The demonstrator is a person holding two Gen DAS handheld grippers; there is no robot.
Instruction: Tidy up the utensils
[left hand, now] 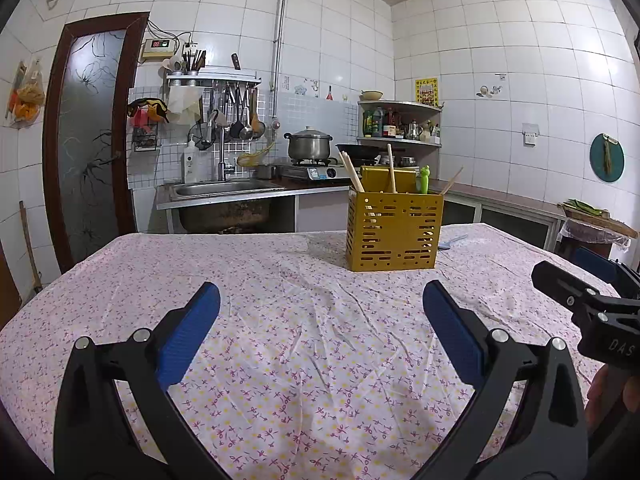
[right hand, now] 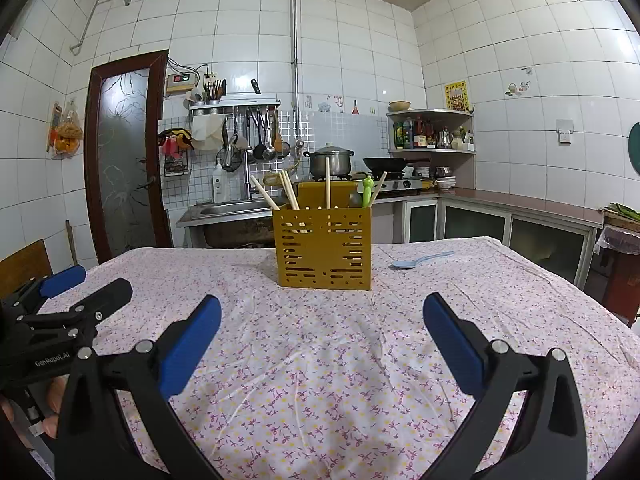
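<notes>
Both grippers, left gripper [left hand: 320, 308] & right gripper [right hand: 322, 318], spread wide, empty; right should approach blue spoon [right hand: 420, 260] low, beside yellow holder [right hand: 324, 248].

A yellow perforated utensil holder [left hand: 395, 232] is shown upright on the floral tablecloth [left hand: 280, 320], with wooden chopsticks [left hand: 352, 174] and a green-handled utensil [left hand: 424, 180] seen rising from its top and a pale blue spoon [left hand: 452, 242] laid on the cloth just beside its right side. Nearer than the holder, the left gripper [left hand: 320, 304] is held above the cloth with its blue pads [left hand: 188, 332] spread wide and nothing between them. To the right of the holder and nearer, the right gripper [left hand: 580, 280] is seen in part at the frame edge, its jaw state not being discernible.
</notes>
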